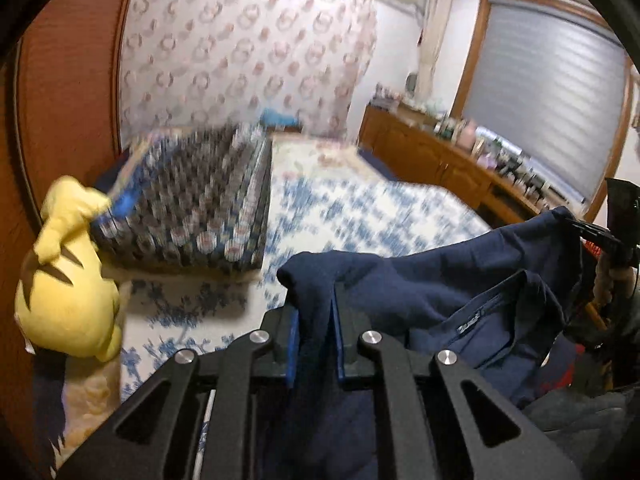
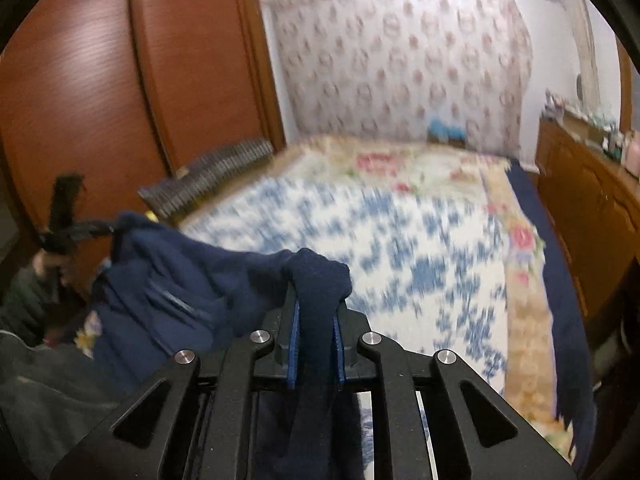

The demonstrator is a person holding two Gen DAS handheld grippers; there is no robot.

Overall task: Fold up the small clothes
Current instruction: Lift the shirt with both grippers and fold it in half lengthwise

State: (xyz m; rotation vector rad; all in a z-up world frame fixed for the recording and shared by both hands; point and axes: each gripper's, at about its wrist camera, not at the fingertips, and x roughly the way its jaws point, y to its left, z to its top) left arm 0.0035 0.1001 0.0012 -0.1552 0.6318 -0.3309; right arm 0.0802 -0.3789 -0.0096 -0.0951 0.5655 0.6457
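A small navy garment (image 1: pixel 440 280) is seen held up above a bed, stretched between two handheld grippers, its neckline and label sagging in the middle. One bunched corner is clamped between the blue pads of the left gripper (image 1: pixel 314 304), whose jaws are closed down to the thickness of the cloth. The opposite corner is pinched in the same way by the right gripper (image 2: pixel 316 300), nearly shut on the fabric. Below, a blue-and-white floral bedspread (image 2: pixel 420 248) is spread over the mattress. A yellow plush toy (image 1: pixel 68 280) and a dark patterned folded blanket (image 1: pixel 192 208) are seen at the bed's edge, beside a wooden wardrobe (image 2: pixel 120 80).
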